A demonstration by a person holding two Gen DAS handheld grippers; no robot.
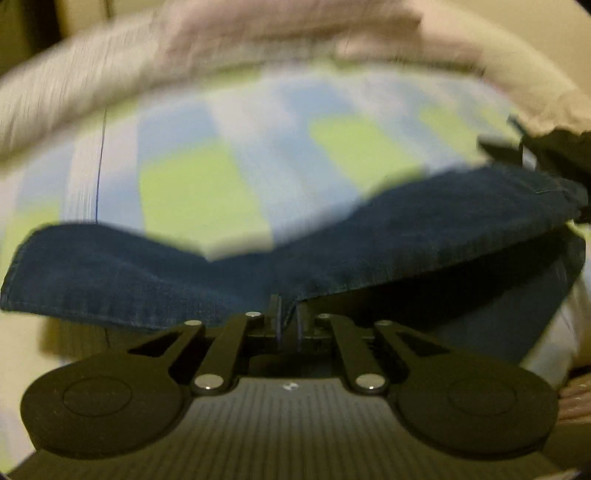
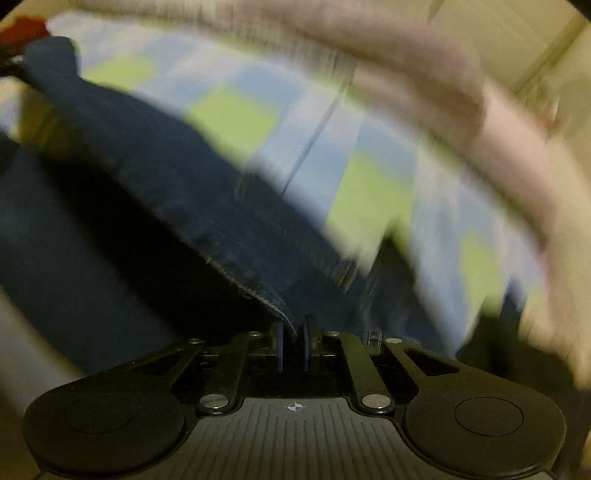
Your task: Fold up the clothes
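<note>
Both grippers are pinching the same garment: the left gripper [image 1: 287, 325] has its two narrow black fingers drawn almost together on the stitched hem of the dark blue denim jeans [image 1: 332, 243], and the right gripper [image 2: 293, 343] has its fingers, faced with bluish pads, closed on another seamed edge of the jeans [image 2: 177, 192], a thin fold of cloth standing between them. From each pinch the denim spreads away as a heavy, finely ribbed sheet, lifted off the surface and sagging, with a darker layer of the same cloth hanging in shadow beneath it. In the left wrist view the raised edge runs across the frame from the left side toward the right gripper [image 1: 517, 147] at the far right. Under and beyond the jeans lies a soft checked bedsheet [image 1: 229, 155] of lime green, pale blue and white squares. Along its far edge a bulky, pale pinkish quilt [image 1: 258, 33] lies bunched in a rounded ridge. Everything past the fingers is smeared by motion blur.
</note>
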